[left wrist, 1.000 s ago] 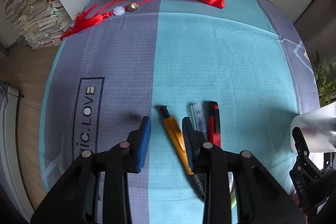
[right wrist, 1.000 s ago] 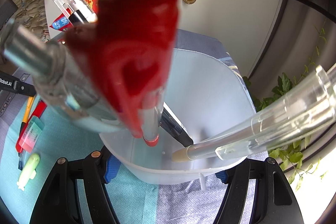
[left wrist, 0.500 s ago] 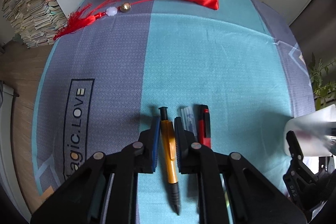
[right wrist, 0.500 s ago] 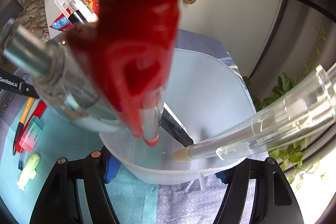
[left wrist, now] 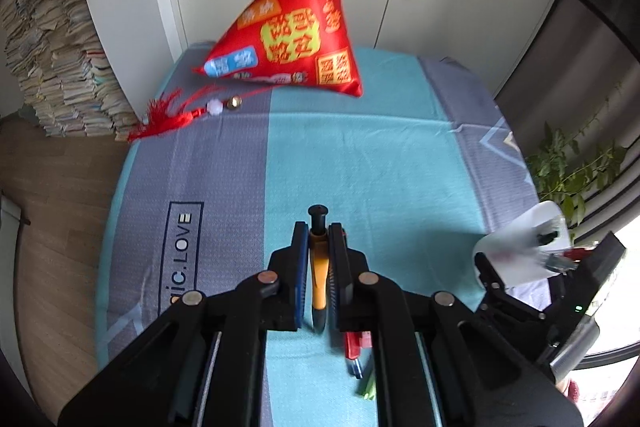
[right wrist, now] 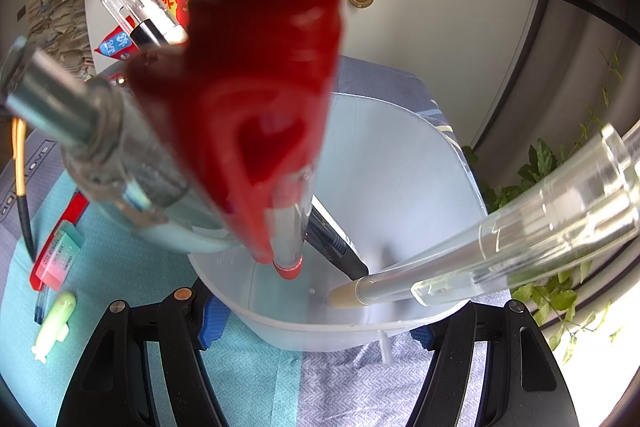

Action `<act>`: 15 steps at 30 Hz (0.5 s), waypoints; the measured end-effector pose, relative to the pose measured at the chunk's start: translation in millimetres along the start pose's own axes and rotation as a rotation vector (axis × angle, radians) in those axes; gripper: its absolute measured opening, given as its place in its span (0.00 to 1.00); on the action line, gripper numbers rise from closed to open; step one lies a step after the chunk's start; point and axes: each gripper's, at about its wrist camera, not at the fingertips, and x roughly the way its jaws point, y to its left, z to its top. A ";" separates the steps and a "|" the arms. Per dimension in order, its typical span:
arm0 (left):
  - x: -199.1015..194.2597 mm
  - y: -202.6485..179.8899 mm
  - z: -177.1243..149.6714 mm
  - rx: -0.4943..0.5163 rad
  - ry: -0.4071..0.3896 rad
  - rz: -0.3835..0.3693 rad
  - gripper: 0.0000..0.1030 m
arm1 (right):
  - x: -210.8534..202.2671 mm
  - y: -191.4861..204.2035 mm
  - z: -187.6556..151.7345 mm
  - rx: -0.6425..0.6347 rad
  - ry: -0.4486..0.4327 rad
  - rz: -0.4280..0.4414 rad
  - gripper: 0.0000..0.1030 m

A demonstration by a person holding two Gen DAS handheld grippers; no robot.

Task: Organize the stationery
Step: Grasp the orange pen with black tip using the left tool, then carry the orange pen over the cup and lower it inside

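Through my left wrist camera, my left claw point(left wrist: 319, 247) is clamping together on the orange pen point(left wrist: 319, 279), which is lying lengthwise between the blue pads, its black cap end poking out ahead of the fingertips and its dark tip hanging back toward me. The pen is sitting clear of the teal and grey cloth point(left wrist: 360, 167). Just behind my right finger, down on the cloth, a red pen point(left wrist: 354, 343), a blue piece and a green piece are peeking out. Far ahead of the claw a red pyramid cushion point(left wrist: 296, 39) is standing with its tassel point(left wrist: 168, 115) trailing to the left. Off to the right, the white cup point(left wrist: 520, 251) is sitting in my other claw.

Through my right wrist camera, my right claw point(right wrist: 316, 319) is gripping the white cup point(right wrist: 400, 187), one blue pad pressing on each side of its wall. Inside the cup, a red-clipped pen point(right wrist: 256, 107), a silver pen point(right wrist: 80, 131), a black pen point(right wrist: 336, 247) and clear pens point(right wrist: 500, 247) are leaning toward the lens. To the left of the claw, on the cloth, a pink and green eraser point(right wrist: 60, 259) is resting on the red pen point(right wrist: 72, 215), with a pale green highlighter point(right wrist: 54, 325) just nearer to me. Farther left, the orange pen point(right wrist: 18, 155) is hanging above the cloth.
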 end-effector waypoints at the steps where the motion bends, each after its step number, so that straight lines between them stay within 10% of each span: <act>1: -5.8 -3.5 -0.9 0.007 -0.010 -0.005 0.08 | 0.0 0.0 0.0 0.000 0.000 0.000 0.69; 15: -74.0 -75.6 30.4 0.173 -0.180 -0.119 0.08 | 1.3 0.0 -0.6 0.000 0.000 -0.001 0.69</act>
